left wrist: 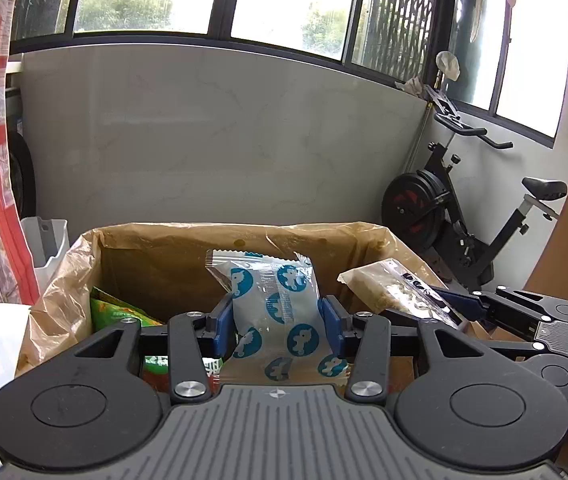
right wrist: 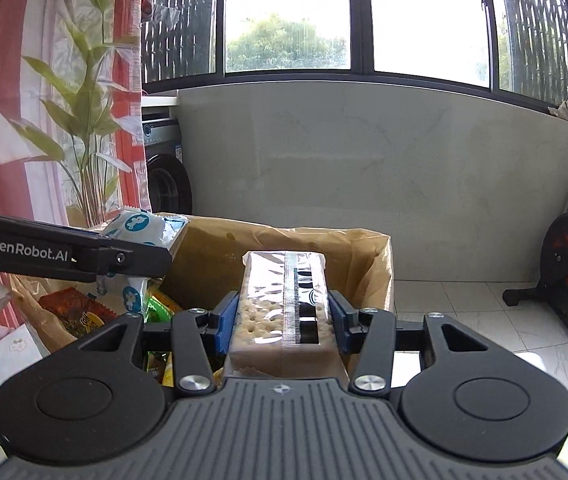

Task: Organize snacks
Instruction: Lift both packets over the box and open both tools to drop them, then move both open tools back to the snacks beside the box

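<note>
Gripping a white packet with blue circles (left wrist: 275, 308), the left gripper (left wrist: 275, 320) has its blue pads squeezed on both sides, right above the open cardboard box (left wrist: 187, 236). Same deal for the right gripper (right wrist: 281, 322), clamped on a clear-wrapped cracker pack (right wrist: 284, 304) over that box. Down inside the box sit green (left wrist: 117, 312) and red snack bags (right wrist: 73, 312). An exercise bike (left wrist: 456, 208) stands beyond the box.
</note>
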`<state>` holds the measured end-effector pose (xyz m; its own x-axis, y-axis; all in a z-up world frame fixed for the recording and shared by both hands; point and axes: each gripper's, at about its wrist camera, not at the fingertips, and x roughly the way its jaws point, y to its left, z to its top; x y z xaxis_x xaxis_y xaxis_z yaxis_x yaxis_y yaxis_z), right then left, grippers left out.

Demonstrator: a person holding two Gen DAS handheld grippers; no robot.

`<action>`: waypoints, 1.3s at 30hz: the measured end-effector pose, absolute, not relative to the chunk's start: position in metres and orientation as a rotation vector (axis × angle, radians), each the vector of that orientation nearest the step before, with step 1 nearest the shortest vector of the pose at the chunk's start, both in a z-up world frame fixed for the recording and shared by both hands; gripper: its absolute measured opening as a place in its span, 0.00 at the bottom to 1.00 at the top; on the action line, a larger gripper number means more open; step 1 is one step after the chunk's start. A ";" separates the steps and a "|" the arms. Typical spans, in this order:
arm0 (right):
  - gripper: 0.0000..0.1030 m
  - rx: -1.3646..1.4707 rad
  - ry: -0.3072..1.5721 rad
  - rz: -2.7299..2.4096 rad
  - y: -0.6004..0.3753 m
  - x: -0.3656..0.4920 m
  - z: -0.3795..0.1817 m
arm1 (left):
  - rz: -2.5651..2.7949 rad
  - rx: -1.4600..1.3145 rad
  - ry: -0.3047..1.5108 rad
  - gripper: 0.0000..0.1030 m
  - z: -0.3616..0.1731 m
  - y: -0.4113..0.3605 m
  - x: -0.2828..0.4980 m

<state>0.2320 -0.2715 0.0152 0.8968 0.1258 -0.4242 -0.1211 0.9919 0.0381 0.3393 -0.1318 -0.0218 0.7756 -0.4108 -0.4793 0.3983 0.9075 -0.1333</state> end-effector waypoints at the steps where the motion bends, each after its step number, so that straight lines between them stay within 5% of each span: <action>1: 0.48 0.011 0.441 0.123 -0.272 0.232 0.015 | -0.445 -0.033 0.522 0.48 -0.023 -0.131 0.339; 4: 0.50 0.036 0.443 0.118 -0.274 0.229 0.013 | -0.434 -0.057 0.509 0.63 -0.019 -0.125 0.338; 21: 0.55 0.263 0.305 0.132 -0.258 0.160 0.029 | -0.351 -0.012 0.372 0.63 0.011 -0.011 0.243; 39: 0.55 0.199 0.361 0.108 -0.202 0.096 -0.036 | -0.290 -0.027 0.483 0.62 -0.061 0.045 0.207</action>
